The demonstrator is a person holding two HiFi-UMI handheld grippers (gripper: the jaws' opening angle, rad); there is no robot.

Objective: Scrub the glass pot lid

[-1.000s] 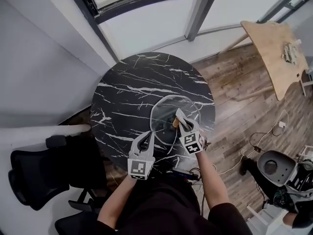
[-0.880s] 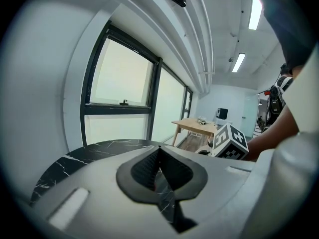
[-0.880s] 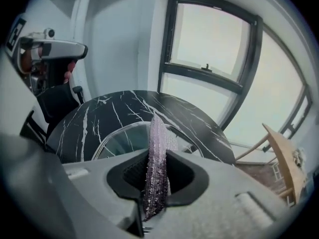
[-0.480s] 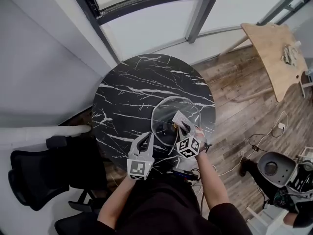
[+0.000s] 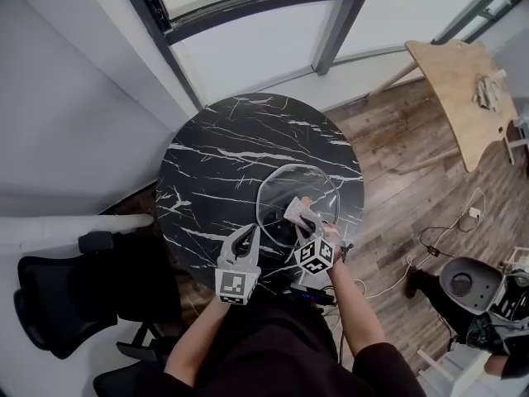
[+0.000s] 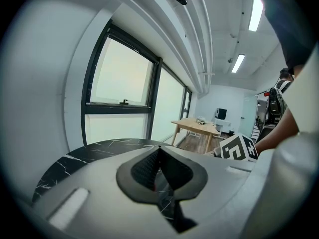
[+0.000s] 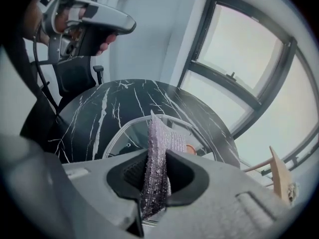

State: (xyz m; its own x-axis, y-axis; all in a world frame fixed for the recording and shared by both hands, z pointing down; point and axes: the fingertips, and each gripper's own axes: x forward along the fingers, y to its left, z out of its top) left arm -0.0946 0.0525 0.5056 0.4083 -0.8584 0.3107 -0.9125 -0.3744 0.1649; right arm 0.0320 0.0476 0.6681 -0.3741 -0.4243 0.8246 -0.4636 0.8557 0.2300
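Right gripper (image 7: pixel 154 169) clamps the scrubbing pad (image 7: pixel 159 138) edge-on, its long axis pointing forward over the glass pot lid (image 7: pixel 127 136). Left gripper (image 6: pixel 159 166), jaws closed on nothing, sits near the lid's rim.

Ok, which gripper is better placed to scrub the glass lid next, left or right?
Right. The right gripper clamps the scrubbing pad and is over the glass lid; the left gripper is shut, empty, by the lid's near edge.

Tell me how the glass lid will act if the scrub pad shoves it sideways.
The glass lid likely slides: it lies free on the polished marble table, and the left gripper isn't holding it. It probably won't flex, being glass. Its knob seems to face up, so tipping looks unlikely.
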